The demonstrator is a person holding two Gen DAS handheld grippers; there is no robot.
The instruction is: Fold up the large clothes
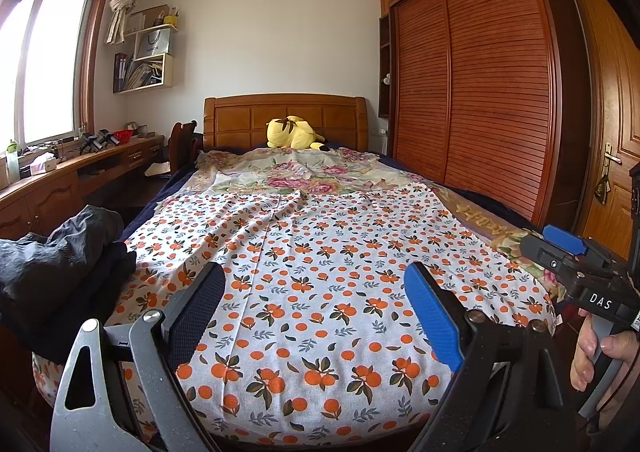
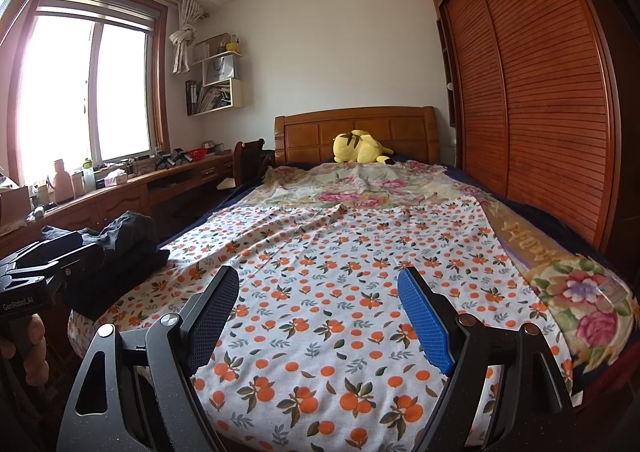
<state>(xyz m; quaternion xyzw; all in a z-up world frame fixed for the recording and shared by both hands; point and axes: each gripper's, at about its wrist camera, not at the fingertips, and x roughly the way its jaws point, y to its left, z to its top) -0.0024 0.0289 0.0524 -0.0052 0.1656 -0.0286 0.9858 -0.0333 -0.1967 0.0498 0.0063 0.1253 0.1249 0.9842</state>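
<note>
A heap of dark grey and navy clothes lies crumpled on the bed's near left corner. My left gripper hovers open over the foot of the bed, right of the heap, with nothing between its fingers. My right gripper is also open and holds nothing, over the orange-print sheet spread flat on the bed. The right tool's black body shows at the right edge of the left wrist view, in a person's hand. The left tool's body shows at the left of the right wrist view.
A floral blanket covers the far half of the bed, with a yellow plush toy by the wooden headboard. A slatted wardrobe stands along the right side. On the left, a cluttered desk runs under the window.
</note>
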